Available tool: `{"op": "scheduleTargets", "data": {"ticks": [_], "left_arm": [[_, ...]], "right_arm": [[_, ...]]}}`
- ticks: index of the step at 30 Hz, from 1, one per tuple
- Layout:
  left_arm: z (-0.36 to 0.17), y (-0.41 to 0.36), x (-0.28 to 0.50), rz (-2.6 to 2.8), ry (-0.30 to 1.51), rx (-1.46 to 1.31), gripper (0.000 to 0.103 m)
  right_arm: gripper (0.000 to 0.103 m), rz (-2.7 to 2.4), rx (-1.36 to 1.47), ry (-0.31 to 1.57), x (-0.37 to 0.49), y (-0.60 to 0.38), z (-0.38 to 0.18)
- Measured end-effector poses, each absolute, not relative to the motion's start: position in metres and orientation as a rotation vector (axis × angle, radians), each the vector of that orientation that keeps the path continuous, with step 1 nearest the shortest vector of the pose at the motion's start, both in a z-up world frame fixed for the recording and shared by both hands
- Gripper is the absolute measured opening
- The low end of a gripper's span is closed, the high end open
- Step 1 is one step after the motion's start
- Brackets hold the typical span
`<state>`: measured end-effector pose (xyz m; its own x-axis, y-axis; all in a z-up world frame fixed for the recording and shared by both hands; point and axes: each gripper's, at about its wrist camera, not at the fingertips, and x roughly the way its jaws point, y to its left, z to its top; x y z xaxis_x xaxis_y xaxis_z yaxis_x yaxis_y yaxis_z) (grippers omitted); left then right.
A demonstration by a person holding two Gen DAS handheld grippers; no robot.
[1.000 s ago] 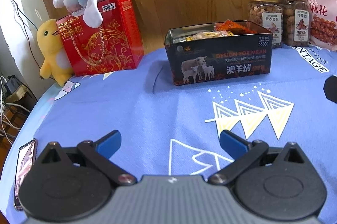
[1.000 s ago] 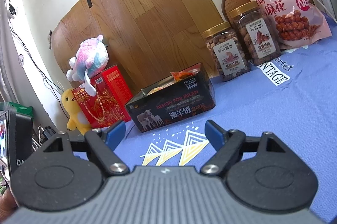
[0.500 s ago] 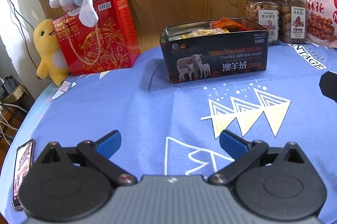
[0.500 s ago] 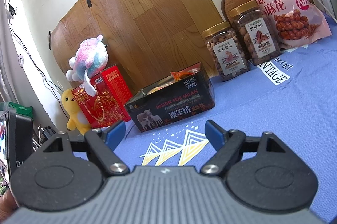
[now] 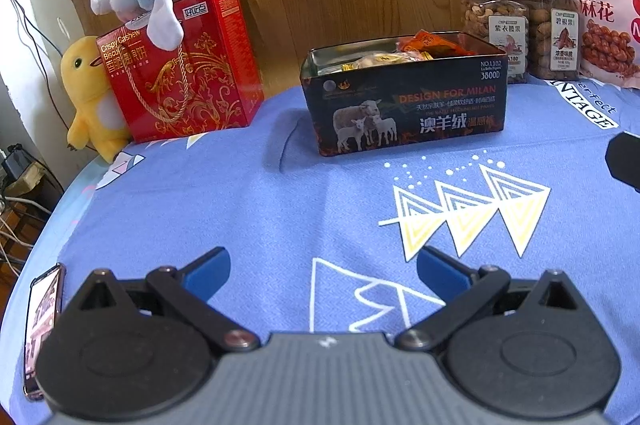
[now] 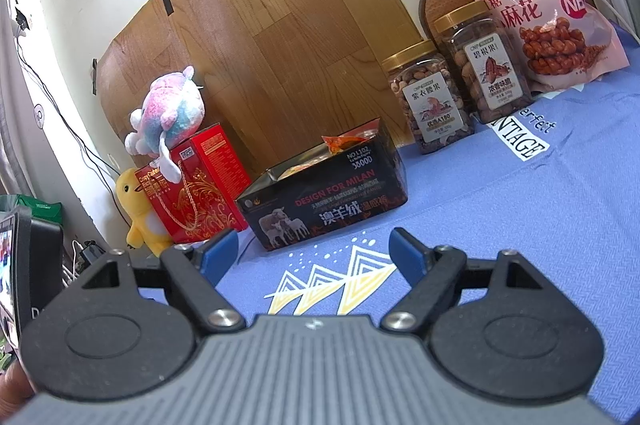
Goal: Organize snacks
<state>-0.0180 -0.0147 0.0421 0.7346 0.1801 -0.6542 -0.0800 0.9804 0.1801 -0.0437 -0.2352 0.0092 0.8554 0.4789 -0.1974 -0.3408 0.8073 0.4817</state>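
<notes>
The open tin (image 5: 404, 97) stands mid-table on the blue cloth (image 5: 240, 209), already holding wrapped snacks (image 5: 424, 51). Behind its right end stand two nut jars (image 6: 430, 101), and right of those leans a pink bag (image 6: 548, 21); left of the tin is a red box (image 5: 184, 65). Both the left gripper (image 5: 322, 271) and the right gripper (image 6: 314, 253) hang short of the tin with fingers spread and nothing between them. The jars look heavy, stiff and slick, so likely best taken across the body below the lid. The bag is soft and crinkly, its contents brittle; a light pinch at the top seam should do.
</notes>
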Motion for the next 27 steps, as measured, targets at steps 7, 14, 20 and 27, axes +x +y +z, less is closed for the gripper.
{"op": "scheduleTargets", "data": {"ticks": [7, 14, 20, 27], "left_arm": [[0.0405, -0.0149, -0.0163, 0.139, 0.742, 0.135, 0.103], [0.0405, -0.015, -0.0148, 0.129, 0.748, 0.133, 0.103], [0.0396, -0.0158, -0.014, 0.127, 0.751, 0.133, 0.103], [0.0407, -0.0163, -0.0132, 0.116, 0.739, 0.119, 0.103]], "right_arm": [[0.085, 0.447, 0.452, 0.323, -0.0432, -0.2361, 0.0077], [0.085, 0.445, 0.454, 0.325, -0.0428, -0.2365, 0.0069], [0.085, 0.445, 0.457, 0.326, -0.0415, -0.2376, 0.0063], [0.085, 0.441, 0.461, 0.329, -0.0408, -0.239, 0.0058]]}}
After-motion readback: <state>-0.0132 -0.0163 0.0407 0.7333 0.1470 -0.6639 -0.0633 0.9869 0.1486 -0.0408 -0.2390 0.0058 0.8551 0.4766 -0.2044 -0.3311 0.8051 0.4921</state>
